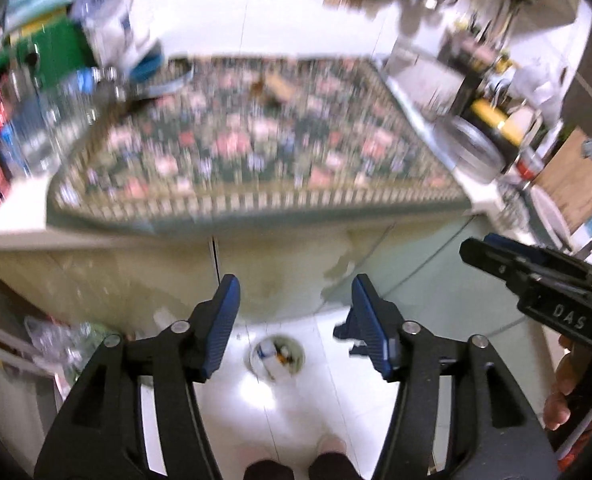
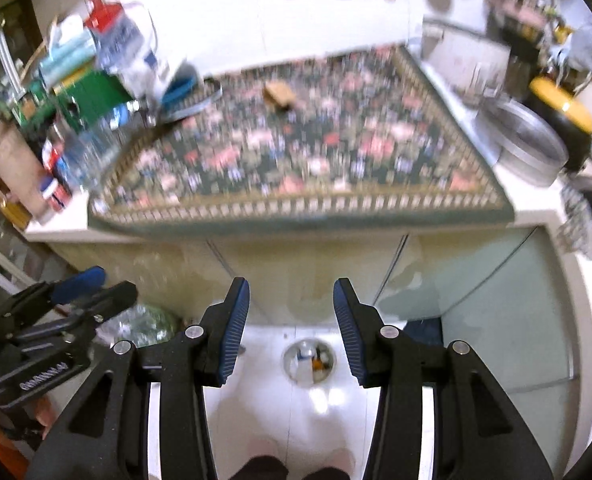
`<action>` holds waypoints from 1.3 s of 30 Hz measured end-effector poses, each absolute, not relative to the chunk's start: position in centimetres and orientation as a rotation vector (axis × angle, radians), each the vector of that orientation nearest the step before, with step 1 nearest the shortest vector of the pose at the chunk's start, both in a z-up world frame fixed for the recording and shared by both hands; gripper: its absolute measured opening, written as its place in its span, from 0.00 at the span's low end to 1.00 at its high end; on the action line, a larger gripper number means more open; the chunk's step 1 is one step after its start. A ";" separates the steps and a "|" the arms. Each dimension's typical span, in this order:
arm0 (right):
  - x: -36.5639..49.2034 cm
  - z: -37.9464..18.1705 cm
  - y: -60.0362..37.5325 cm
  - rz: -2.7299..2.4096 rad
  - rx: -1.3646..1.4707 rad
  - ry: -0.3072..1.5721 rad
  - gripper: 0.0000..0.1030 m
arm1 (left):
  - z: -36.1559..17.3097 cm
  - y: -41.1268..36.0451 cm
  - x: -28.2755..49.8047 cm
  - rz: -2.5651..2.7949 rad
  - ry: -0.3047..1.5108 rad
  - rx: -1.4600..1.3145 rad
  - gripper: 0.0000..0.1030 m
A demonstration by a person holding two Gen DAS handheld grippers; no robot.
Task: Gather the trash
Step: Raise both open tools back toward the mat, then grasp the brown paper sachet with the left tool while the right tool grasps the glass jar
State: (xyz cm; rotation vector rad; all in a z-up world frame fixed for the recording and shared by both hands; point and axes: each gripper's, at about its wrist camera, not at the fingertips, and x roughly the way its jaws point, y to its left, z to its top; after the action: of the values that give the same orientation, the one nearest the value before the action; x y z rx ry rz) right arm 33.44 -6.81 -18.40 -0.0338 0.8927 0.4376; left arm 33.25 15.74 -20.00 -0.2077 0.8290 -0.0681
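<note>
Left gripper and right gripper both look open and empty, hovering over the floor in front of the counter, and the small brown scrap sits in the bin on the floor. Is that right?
Not quite. The brown scrap lies on the floral mat on the counter, not in the bin, as the right wrist view shows. The left gripper and right gripper are indeed open and empty.

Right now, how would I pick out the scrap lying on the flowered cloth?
Find the floral cloth covering the counter. Toward its far edge, near the middle, lies a small crumpled brown scrap. It is the only loose thing out on the open pattern; the bottles and boxes crowd the left corner.
</note>
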 end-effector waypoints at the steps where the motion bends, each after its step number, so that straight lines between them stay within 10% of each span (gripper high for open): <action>1: 33.1 -17.2 -6.7 0.433 -0.028 0.865 0.39 | -18.6 16.1 33.1 -0.072 0.803 -0.204 0.60; 9: 32.9 -13.0 -6.5 0.409 -0.023 0.739 0.51 | -13.0 17.9 34.0 -0.044 0.684 -0.203 0.86; 39: 58.6 -9.8 -6.5 0.532 -0.108 0.710 0.57 | -15.4 15.5 65.6 0.159 0.764 -0.259 0.88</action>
State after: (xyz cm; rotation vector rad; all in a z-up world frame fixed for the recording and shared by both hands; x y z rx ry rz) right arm 58.57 -6.47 -9.83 -0.1082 0.7097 0.5323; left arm 65.58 15.50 -15.41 -0.2591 0.7636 0.1585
